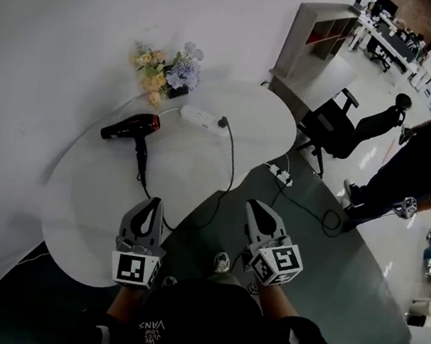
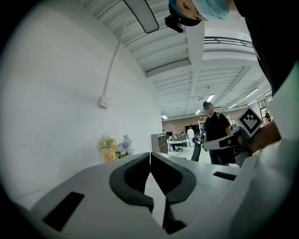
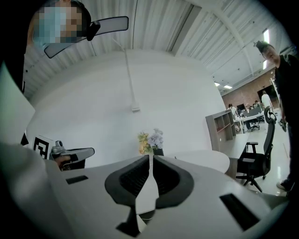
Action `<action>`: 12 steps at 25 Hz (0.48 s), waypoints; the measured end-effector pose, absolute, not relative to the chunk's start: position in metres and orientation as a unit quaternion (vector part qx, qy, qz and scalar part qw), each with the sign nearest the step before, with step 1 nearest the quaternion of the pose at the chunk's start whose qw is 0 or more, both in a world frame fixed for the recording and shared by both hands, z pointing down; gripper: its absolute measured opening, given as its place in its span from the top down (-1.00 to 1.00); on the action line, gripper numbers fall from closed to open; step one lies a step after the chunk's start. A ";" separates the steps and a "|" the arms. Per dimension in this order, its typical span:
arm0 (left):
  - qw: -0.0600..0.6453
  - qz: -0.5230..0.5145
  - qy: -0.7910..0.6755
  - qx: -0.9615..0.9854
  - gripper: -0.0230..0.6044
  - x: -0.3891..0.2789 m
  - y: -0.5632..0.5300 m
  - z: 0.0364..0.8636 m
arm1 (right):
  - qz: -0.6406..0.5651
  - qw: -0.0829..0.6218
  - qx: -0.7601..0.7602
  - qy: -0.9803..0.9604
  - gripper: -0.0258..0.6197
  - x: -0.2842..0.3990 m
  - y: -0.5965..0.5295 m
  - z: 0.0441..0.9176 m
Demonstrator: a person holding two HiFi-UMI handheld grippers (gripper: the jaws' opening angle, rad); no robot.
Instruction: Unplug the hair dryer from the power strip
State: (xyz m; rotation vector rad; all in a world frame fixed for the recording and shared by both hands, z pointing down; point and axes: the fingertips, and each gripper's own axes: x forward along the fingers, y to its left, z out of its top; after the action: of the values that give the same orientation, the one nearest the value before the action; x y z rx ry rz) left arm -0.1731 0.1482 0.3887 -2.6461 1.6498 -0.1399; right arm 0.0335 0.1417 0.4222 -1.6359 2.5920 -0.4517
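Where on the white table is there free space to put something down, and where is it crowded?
Bare: the table on the near left, between hair dryer and left gripper; also its right end, beyond the black cord. Crowded: the far edge, where flowers, power strip and dryer sit close together.

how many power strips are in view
2: one power strip on the table by the flowers, a second strip on the floor beside the table; more may be hidden.
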 end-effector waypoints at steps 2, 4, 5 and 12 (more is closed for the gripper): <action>0.007 -0.045 0.535 -0.844 0.86 -0.160 0.138 0.391 | -0.146 0.019 -0.517 0.843 0.78 0.044 0.128 0.424; 0.004 -0.045 0.543 -0.839 0.86 -0.147 0.129 0.394 | -0.147 0.016 -0.506 0.850 0.77 0.054 0.115 0.426; 0.003 -0.045 0.546 -0.837 0.86 -0.140 0.125 0.396 | -0.148 0.015 -0.500 0.853 0.78 0.058 0.109 0.428; 0.009 -0.042 0.563 -0.825 0.86 -0.099 0.094 0.402 | -0.153 0.001 -0.456 0.877 0.77 0.086 0.070 0.442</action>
State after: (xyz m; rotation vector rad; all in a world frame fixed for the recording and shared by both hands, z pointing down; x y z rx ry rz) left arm -0.0994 0.0940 0.4020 -2.5773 1.7587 -0.1321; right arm 0.0863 0.0704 0.4421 -1.4325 2.7527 -0.4801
